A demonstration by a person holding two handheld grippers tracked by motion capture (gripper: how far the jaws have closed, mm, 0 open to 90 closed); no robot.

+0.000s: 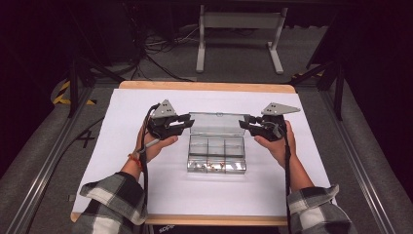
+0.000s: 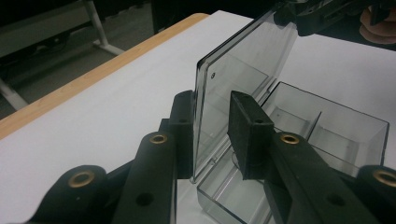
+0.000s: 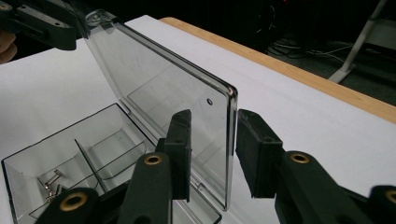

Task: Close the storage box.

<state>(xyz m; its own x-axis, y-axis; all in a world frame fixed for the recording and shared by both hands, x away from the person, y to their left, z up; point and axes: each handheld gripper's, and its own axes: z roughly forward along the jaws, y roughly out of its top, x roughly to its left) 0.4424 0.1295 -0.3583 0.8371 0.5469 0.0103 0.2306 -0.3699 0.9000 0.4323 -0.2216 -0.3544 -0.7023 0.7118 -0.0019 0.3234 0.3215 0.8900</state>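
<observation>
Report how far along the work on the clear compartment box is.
Done: the lid stands open above the box, small metal parts in one compartment. In hand: left gripper and right gripper each straddle a lid edge, pads not visibly pressing. Left: likely swinging the lid.

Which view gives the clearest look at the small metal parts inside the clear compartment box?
The high view: it looks down into the box and shows the small metal parts along its near row. The right gripper view catches a few of them in one corner compartment, behind the raised lid. The left gripper view shows bare compartments.
</observation>
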